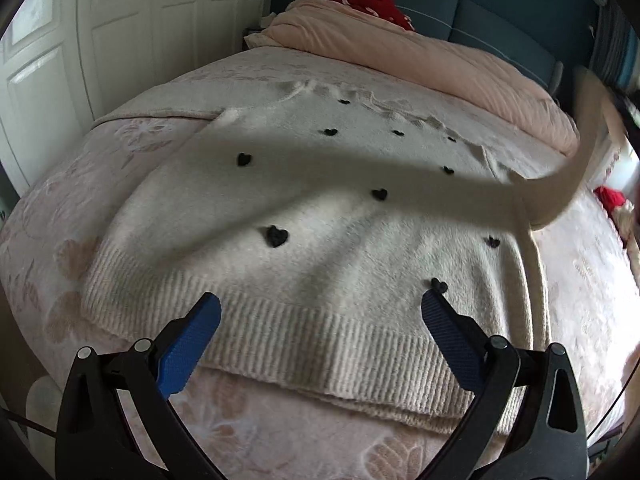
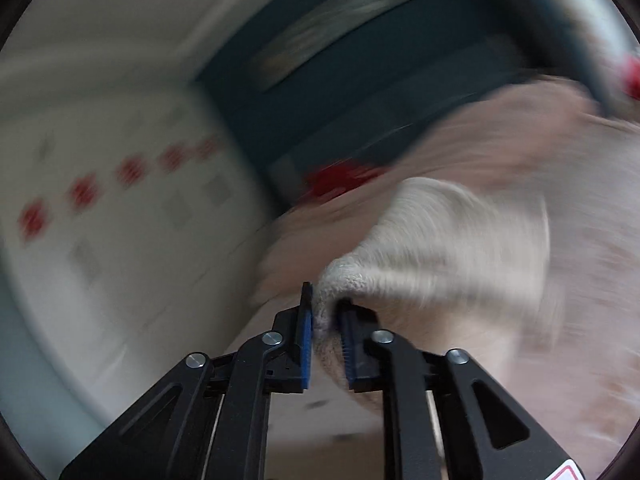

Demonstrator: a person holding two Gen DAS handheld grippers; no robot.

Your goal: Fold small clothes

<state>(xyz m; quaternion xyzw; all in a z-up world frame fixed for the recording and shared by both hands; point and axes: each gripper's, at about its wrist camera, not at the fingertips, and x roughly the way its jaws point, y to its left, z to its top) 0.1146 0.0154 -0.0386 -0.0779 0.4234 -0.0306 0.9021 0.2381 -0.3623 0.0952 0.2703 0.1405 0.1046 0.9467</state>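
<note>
sweater (image 1: pixel 304 216) flat on bed (image 1: pixel 80 208) | left claw (image 1: pixel 320 316) wide above hem | right claw (image 2: pixel 325 320) pinching sleeve (image 2: pixel 440 248)

Left wrist view: looks steeply down past its own tongs (image 1: pixel 320 312) at a cream sweater (image 1: pixel 304 208) spread on the bed (image 1: pixel 580 280), close above the hem. Right wrist view: blurred, very near the sweater's sleeve (image 2: pixel 432 240), facing the headboard (image 2: pixel 360 92). Shared: sweater, bed, headboard.
</note>
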